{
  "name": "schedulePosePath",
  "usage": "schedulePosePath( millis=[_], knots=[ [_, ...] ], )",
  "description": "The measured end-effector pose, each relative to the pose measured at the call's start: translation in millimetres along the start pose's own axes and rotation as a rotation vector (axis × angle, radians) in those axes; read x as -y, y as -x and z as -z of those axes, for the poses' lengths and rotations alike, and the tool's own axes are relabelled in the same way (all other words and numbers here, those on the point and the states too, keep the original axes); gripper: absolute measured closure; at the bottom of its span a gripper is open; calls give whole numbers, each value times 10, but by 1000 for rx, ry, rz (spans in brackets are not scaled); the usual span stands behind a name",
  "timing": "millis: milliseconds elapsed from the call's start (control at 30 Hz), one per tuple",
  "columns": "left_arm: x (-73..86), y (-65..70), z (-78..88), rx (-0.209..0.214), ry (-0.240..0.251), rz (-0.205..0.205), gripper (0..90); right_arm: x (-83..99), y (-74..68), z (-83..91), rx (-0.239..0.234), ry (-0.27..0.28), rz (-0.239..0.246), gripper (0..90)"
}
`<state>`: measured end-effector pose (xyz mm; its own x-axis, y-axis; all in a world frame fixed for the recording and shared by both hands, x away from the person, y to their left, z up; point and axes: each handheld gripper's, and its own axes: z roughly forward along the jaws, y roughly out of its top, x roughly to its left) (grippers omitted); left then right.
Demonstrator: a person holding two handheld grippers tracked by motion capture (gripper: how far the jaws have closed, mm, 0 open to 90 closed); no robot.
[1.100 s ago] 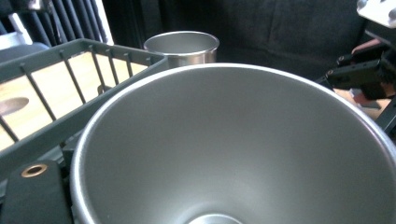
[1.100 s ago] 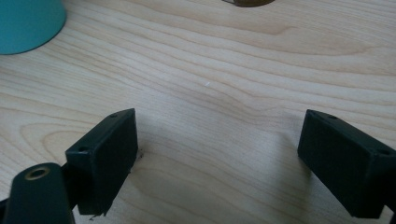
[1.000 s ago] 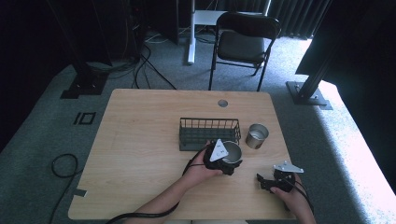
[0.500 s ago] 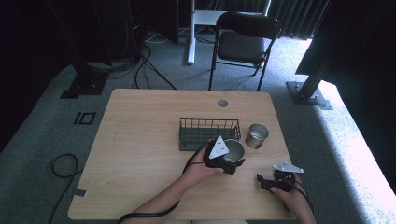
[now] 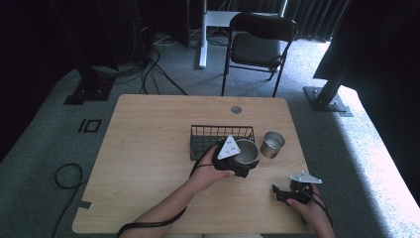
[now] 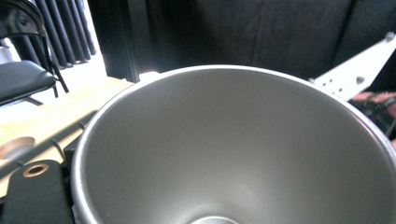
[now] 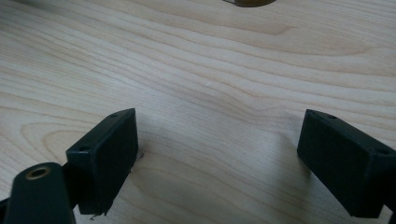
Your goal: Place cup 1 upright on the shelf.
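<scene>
Steel cup (image 5: 246,152) gripped by left gripper (image 5: 237,161), just in front of basket (image 5: 221,134); second cup (image 5: 272,144) beside it. Right gripper (image 7: 217,158) wide, empty, low over table (image 5: 148,148). Risk: smooth wall slips from jaws, cup tips or knocks its neighbour.

Lab or recording studio, not home. Bare wooden surface (image 5: 148,148) on grey carpet (image 5: 44,148); black curtains (image 5: 317,20) behind; folding chair (image 5: 257,44) beyond far edge; metal stand bases (image 5: 329,96) and loose cables (image 5: 148,64) on floor.
</scene>
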<state>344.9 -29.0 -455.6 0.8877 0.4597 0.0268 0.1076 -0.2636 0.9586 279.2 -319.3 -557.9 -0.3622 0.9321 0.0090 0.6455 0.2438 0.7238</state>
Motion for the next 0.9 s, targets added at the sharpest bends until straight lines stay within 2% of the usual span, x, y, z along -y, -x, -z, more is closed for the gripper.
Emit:
schedulePosePath(
  millis=[333, 533, 567, 667, 700, 733, 767, 900],
  knots=[
    [-198, -153, 134, -39, 27, -2, 135, 0, -1, -1, 0, 1, -1, 121],
    [-306, -247, 194, -61, 48, 10, 135, 0, -1, -1, 0, 1, -1, 121],
    [-339, -287, 219, -79, 55, 14, 135, 0, -1, -1, 0, 1, -1, 121],
    [-371, -338, 249, -93, 63, 22, 135, 0, -1, -1, 0, 1, 0, 121],
    [-400, -384, 279, -120, 73, 25, 135, 0, -1, -1, 0, 1, -1, 120],
    [-400, -384, 279, -120, 73, 25, 135, 0, -1, -1, 0, 1, -1, 120],
    [-425, -432, 310, -142, 78, 30, 135, 0, -1, -1, 0, 1, -1, 121],
    [-455, -497, 354, -174, 89, 42, 135, 0, -1, -1, 0, 1, -1, 120]
  ],
)
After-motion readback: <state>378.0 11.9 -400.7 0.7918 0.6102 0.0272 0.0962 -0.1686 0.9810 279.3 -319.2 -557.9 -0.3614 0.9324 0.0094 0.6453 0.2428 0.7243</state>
